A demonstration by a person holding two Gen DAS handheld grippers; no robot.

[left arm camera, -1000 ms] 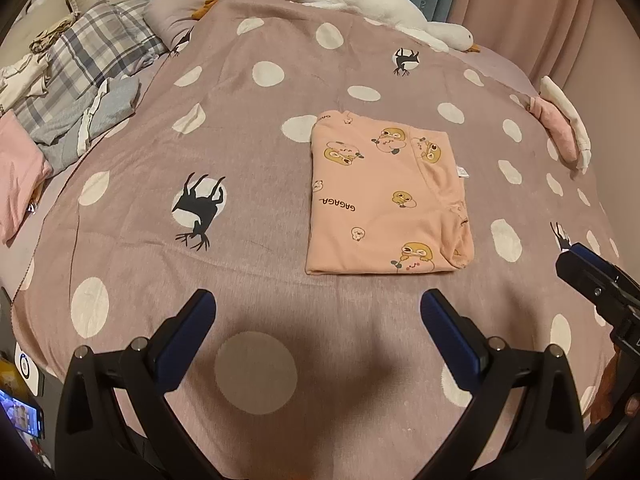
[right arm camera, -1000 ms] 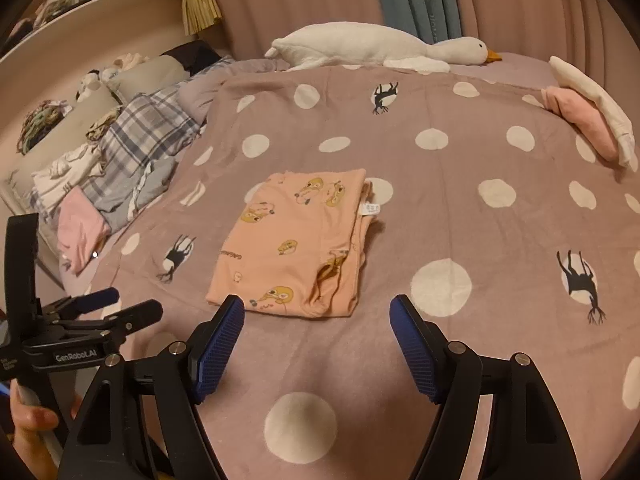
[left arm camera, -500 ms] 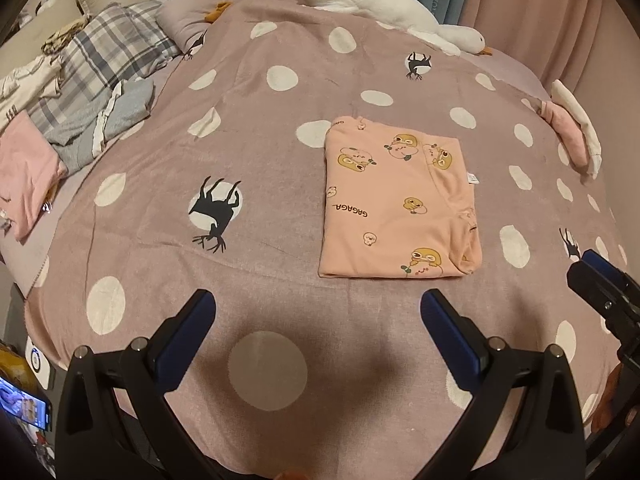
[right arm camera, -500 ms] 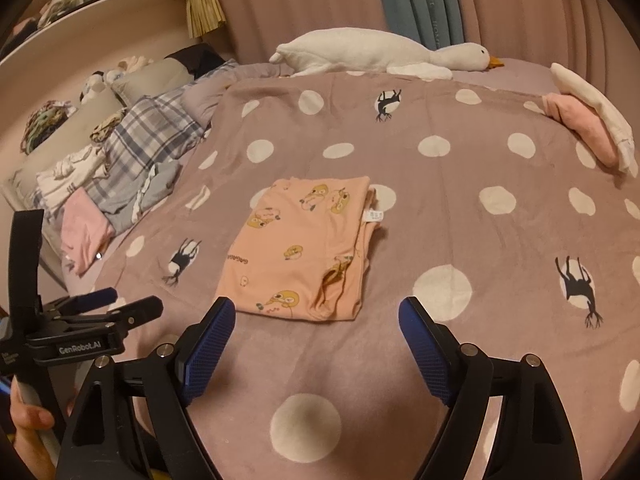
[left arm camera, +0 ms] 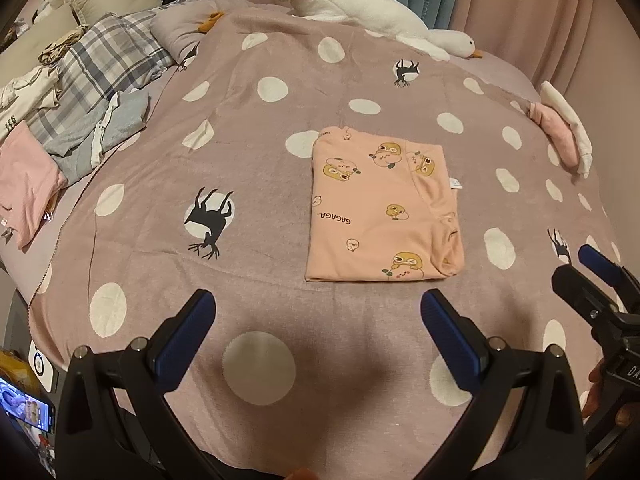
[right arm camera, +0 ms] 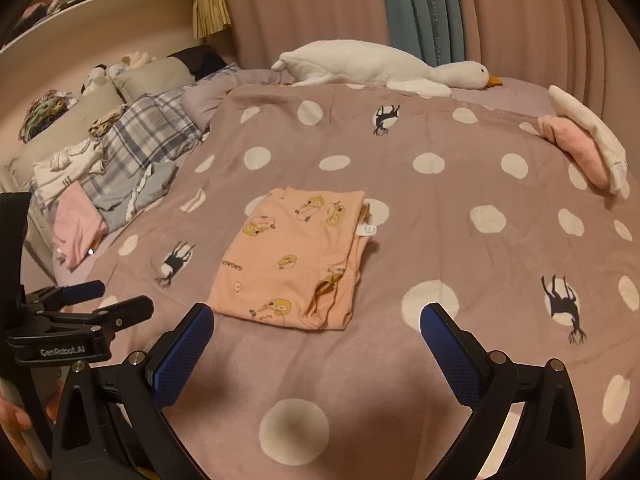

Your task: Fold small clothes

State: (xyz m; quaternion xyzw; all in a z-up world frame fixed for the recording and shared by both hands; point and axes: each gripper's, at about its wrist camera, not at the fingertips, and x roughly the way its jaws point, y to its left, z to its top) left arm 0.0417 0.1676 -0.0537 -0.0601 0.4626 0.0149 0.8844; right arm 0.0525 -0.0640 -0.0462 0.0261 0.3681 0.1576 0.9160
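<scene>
A peach garment with duck prints lies folded into a flat rectangle in the middle of the mauve polka-dot bedspread. My left gripper hovers open over the spread, short of the garment's near edge, with nothing between its blue pads. My right gripper hangs just short of the garment's near edge; its jaws are opening wide and hold nothing. Each gripper shows at the edge of the other's view.
A heap of loose clothes, plaid, grey, white and pink, lies along the left side of the bed. A white goose plush lies at the far edge. Folded pink and white pieces sit at the right. Curtains hang behind.
The right gripper's jaws have spread wider. Both views have pulled back slightly from the folded garment, which has not moved.
</scene>
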